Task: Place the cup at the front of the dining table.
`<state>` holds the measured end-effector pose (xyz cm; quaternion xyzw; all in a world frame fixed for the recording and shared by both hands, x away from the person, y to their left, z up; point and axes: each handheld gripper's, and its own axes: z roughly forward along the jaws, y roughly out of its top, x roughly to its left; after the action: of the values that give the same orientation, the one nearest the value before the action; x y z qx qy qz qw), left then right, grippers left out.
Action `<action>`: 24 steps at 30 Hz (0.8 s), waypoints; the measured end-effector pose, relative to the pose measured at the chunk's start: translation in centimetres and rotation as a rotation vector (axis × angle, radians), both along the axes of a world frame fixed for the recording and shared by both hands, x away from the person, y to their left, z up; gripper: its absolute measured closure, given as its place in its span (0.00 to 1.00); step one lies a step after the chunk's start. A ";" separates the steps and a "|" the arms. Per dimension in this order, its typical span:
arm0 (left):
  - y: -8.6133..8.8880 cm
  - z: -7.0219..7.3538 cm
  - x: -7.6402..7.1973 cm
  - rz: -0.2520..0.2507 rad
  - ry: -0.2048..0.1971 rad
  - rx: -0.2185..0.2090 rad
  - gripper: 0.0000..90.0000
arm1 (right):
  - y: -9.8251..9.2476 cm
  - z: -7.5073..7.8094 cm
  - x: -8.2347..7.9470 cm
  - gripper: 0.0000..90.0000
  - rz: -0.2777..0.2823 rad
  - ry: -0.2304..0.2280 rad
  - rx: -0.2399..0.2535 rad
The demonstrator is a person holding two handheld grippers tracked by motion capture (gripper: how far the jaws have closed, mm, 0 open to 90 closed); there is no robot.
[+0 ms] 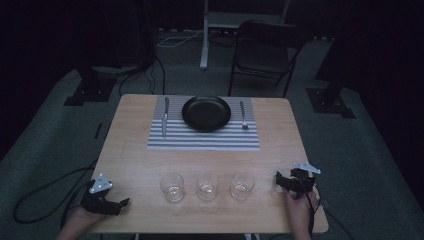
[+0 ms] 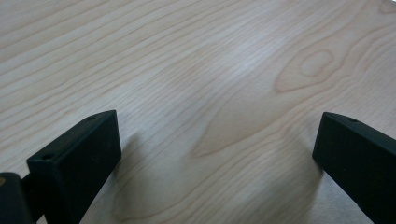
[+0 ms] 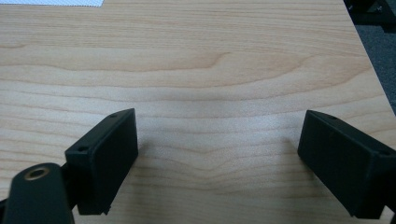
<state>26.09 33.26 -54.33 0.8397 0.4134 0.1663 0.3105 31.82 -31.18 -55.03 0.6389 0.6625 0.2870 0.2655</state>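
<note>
Both the left gripper [image 1: 120,202] and right gripper [image 1: 278,180] rested with jaws apart and empty; no step was begun. The nearest clear drinking glasses [image 1: 172,187] would likely require approach next.

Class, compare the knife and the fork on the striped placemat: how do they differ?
The knife lies left of the black plate; the fork lies right of it. The knife looks longer, reaching nearer the striped placemat's front edge, while the fork is shorter. Both are metal, lie flat and run roughly parallel.
</note>
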 end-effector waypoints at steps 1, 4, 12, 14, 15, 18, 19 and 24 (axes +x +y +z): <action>0.0 0.0 0.0 0.000 0.000 0.000 0.02 | 0.0 0.0 0.0 0.13 0.000 0.000 0.000; -0.6 0.1 0.0 -0.032 0.007 0.002 0.02 | 0.0 0.0 0.0 0.13 0.000 0.000 0.000; -1.9 0.7 -0.1 -0.112 0.009 -0.028 0.05 | 0.0 0.0 0.0 0.13 0.000 0.000 0.000; -2.3 1.0 -0.1 -0.129 0.000 -0.048 0.05 | 0.0 0.0 0.0 0.13 0.000 0.000 0.000; -2.3 1.0 -0.1 -0.129 0.000 -0.048 0.05 | 0.0 0.0 0.0 0.13 0.000 0.000 0.000; -2.4 1.4 -0.1 -0.142 -0.002 -0.070 0.05 | 0.0 0.0 0.0 0.13 0.000 0.000 0.000; -2.4 1.5 -0.1 -0.147 -0.005 -0.073 0.05 | 0.0 0.0 0.0 0.13 0.000 0.000 0.000; -2.7 2.0 -0.1 -0.165 -0.015 -0.086 0.05 | 0.0 0.0 0.0 0.13 0.000 0.000 0.000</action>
<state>25.99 30.54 -52.30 0.8555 0.3472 0.1284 0.3621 31.81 -31.17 -55.03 0.6391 0.6624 0.2869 0.2654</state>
